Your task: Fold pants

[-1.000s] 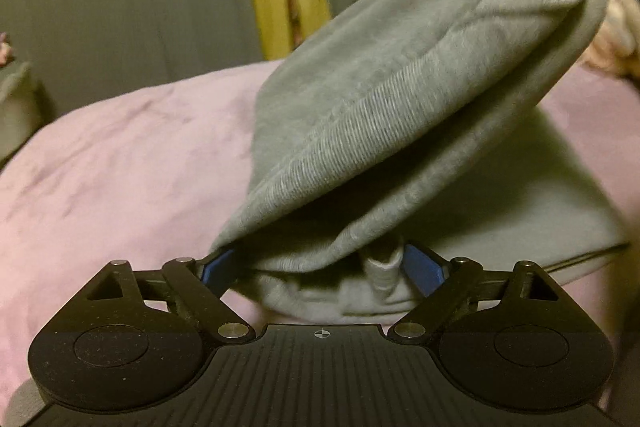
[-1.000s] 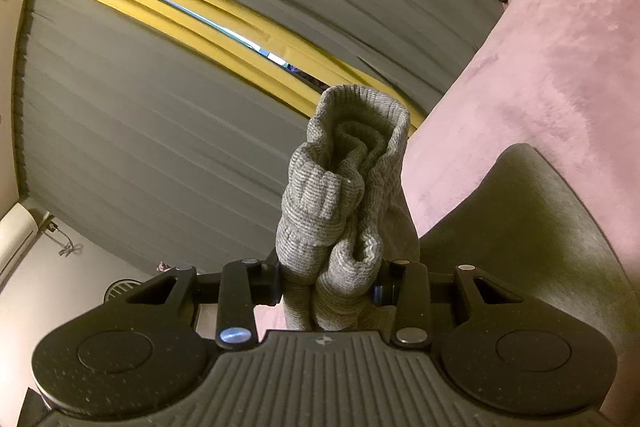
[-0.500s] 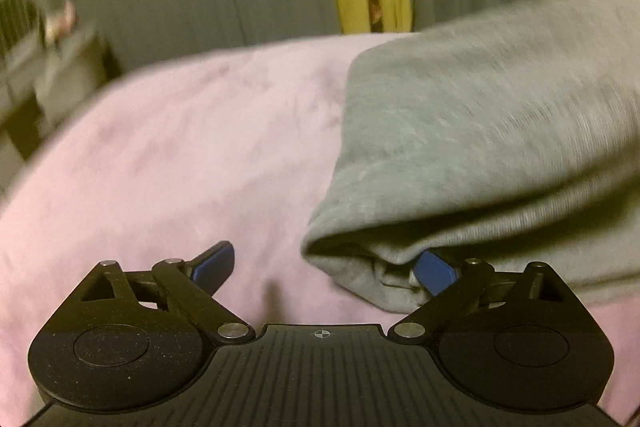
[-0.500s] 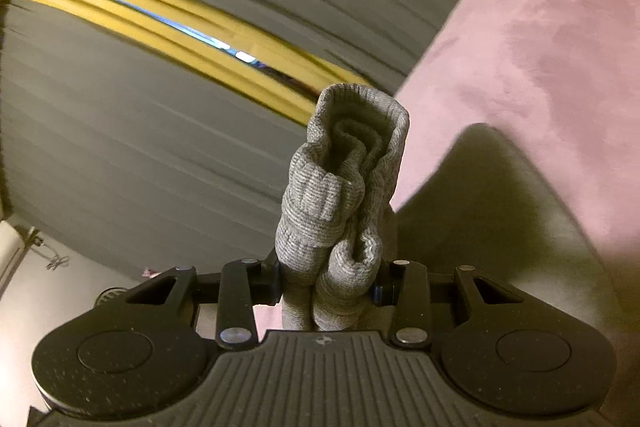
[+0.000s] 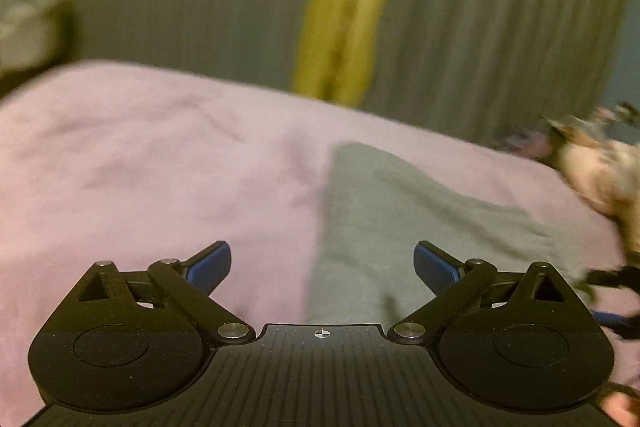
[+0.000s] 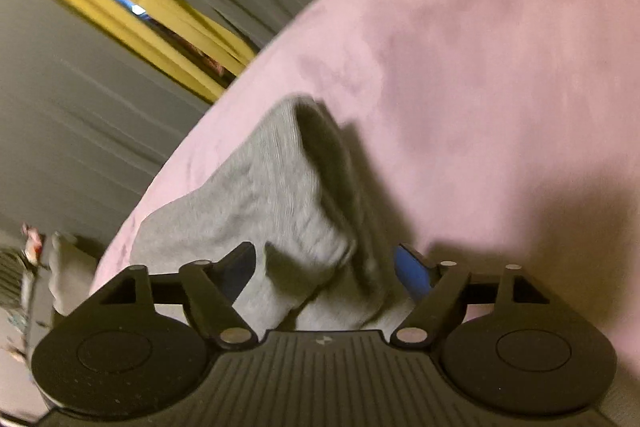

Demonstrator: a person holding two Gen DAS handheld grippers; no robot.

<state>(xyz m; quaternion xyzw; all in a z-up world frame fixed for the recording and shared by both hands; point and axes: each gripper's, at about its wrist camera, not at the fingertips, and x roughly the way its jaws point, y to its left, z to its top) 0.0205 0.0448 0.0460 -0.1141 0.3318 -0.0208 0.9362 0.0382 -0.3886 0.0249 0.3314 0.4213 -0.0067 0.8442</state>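
While both grippers stand spread, the left gripper (image 5: 322, 265) holds nothing and the right gripper (image 6: 326, 265) has its jaws apart around a ribbed end of the pants (image 6: 280, 195), apparently let go. The pants (image 5: 400, 227) lie on the pink bed (image 5: 160, 167). To finish this fold well, I would draw the right gripper straight back so the fingers do not drag the layers, then press the edges flat. In the left view their long axis seems to run away from the camera toward the curtain (image 5: 344, 27), though blur makes this uncertain.
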